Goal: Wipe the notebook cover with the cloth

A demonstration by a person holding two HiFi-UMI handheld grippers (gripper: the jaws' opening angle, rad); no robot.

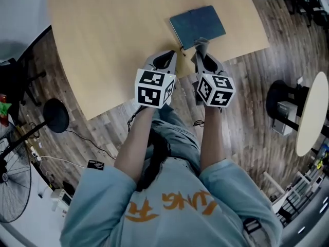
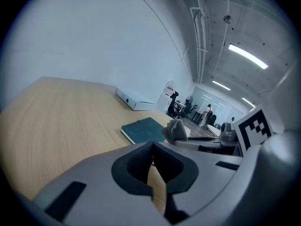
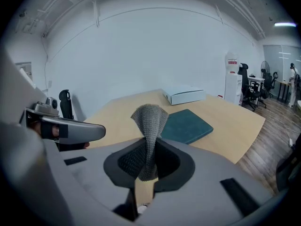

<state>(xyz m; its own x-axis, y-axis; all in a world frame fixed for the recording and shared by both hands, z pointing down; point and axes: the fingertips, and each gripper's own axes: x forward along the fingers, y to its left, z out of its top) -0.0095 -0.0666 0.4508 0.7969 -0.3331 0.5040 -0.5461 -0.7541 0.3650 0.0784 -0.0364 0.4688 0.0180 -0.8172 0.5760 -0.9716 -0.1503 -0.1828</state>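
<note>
Two hand-held grippers, one notebook, one cloth, one white box

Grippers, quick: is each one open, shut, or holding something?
Left gripper: shut, nothing between its jaws.
Right gripper: shut on the grey cloth.
</note>
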